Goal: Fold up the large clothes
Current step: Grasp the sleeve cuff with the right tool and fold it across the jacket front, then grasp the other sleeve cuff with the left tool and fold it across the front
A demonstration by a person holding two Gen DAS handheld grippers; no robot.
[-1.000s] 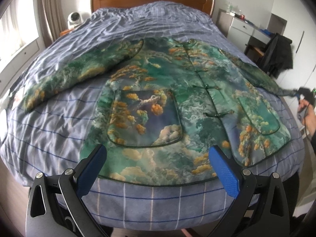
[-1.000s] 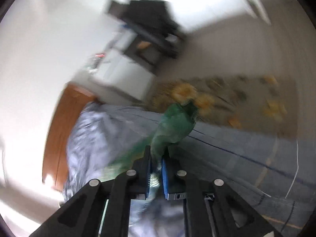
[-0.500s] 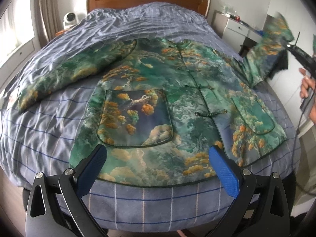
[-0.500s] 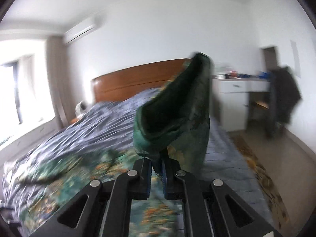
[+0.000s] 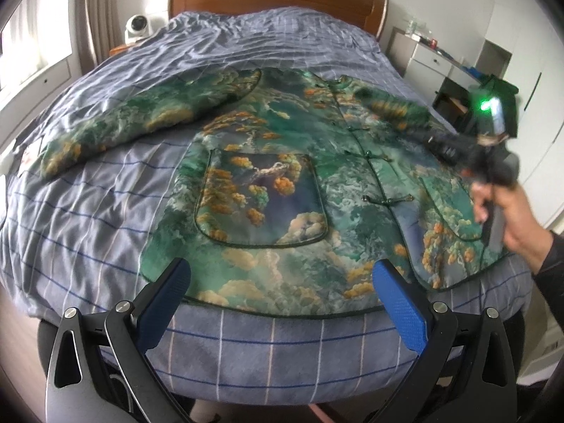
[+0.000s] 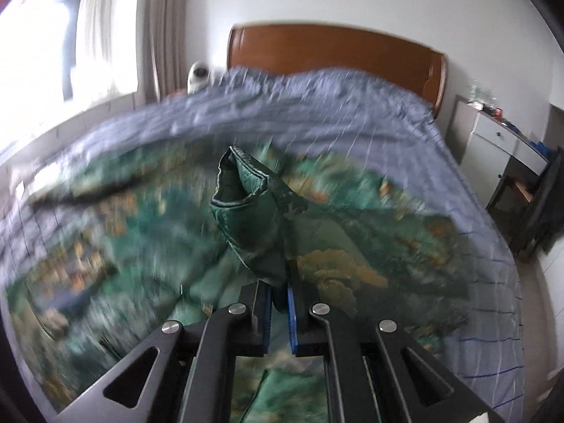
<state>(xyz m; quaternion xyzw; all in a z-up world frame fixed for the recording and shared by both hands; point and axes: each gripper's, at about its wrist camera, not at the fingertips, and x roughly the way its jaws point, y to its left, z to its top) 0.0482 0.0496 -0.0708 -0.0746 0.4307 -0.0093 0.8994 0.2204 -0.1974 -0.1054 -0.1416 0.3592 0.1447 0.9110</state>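
Jacket (image 5: 275,190) spread flat near foot edge of bed (image 5: 105,232), front up. Right gripper (image 6: 278,299) clamped tight on cuff (image 6: 243,204), carrying sleeve across chest. Left gripper (image 5: 278,303) gaped wide, empty, above hem. Best laid straight over buttons, cuff released flat, fold smoothed.

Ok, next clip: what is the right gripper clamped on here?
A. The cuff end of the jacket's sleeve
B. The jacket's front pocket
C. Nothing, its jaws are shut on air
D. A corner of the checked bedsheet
A: in the right wrist view the right gripper pinches the dark green sleeve cuff, lifted over the jacket spread on the bed.
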